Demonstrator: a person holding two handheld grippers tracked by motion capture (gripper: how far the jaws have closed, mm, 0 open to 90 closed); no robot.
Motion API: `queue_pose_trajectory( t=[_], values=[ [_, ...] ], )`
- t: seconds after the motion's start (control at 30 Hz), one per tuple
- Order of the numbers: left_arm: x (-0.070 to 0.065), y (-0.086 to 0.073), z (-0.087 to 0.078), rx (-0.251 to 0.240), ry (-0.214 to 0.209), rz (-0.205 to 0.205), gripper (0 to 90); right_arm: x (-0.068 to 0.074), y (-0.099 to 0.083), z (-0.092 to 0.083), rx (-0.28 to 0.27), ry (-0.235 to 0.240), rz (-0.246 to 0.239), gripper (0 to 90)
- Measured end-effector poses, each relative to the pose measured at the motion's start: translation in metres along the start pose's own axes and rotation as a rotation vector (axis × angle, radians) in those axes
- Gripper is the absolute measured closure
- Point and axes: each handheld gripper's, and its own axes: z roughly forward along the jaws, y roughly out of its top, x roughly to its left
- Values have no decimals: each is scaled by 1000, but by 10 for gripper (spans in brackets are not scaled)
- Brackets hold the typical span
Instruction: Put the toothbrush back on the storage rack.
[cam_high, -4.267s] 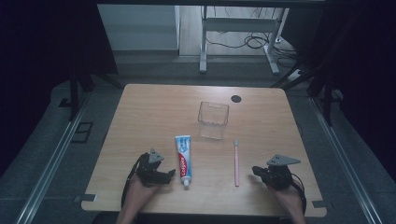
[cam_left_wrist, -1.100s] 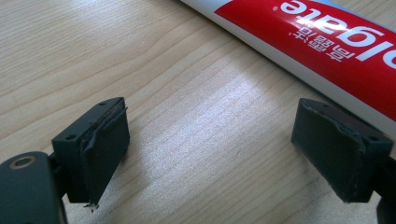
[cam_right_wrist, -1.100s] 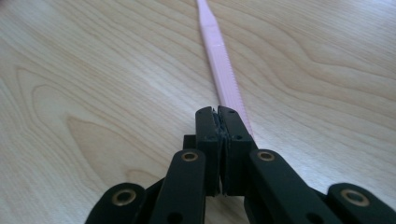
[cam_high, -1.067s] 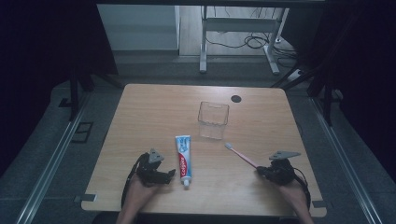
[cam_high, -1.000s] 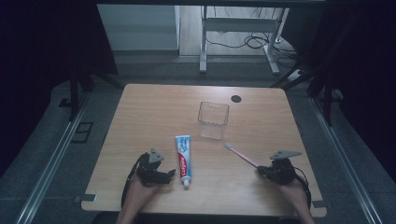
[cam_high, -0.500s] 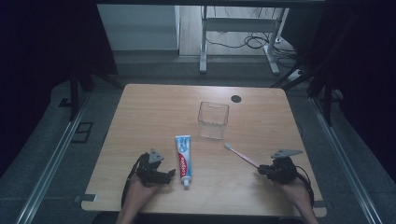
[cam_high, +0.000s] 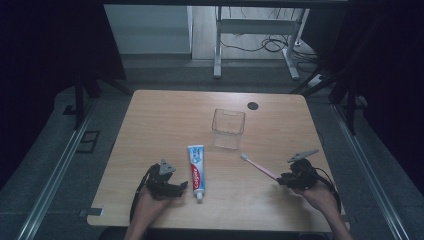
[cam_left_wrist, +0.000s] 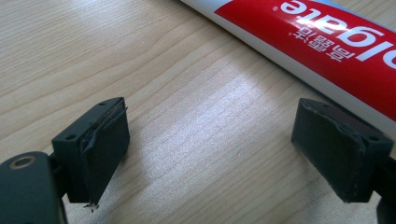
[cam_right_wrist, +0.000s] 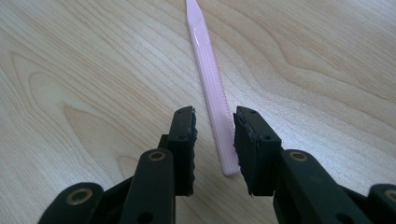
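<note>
R gripper (cam_right_wrist: 214, 135) jaws just been opening – slim pink plastic toothbrush (cam_right_wrist: 211, 81) lies on table between them, unclamped. L gripper (cam_left_wrist: 210, 154) jaws wide apart w/ nothing between, beside red-and-white toothpaste tube (cam_left_wrist: 322, 42).

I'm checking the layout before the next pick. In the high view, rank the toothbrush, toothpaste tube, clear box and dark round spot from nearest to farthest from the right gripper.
1. toothbrush: just left of the right gripper, handle end at its jaws.
2. clear box: mid-table, farther back.
3. toothpaste tube: far left, beside the left gripper.
4. dark round spot: near the table's far edge.
The box and the tube are close to call.
</note>
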Motion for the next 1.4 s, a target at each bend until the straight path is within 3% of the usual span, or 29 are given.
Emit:
queue_pose_trajectory(
  t=[0.37,0.7,1.1,1.4],
  values=[
    [0,0,0,0,2,-5,114,-5,15,6,90,7,-45,711],
    [0,0,0,1,2,-8,114,-1,40,13,181,-9,-110,747],
    [0,0,0,1,2,-7,114,4,55,25,263,-18,-183,767],
    [0,0,0,1,2,-7,113,11,65,39,321,-27,-208,774]
  ],
)
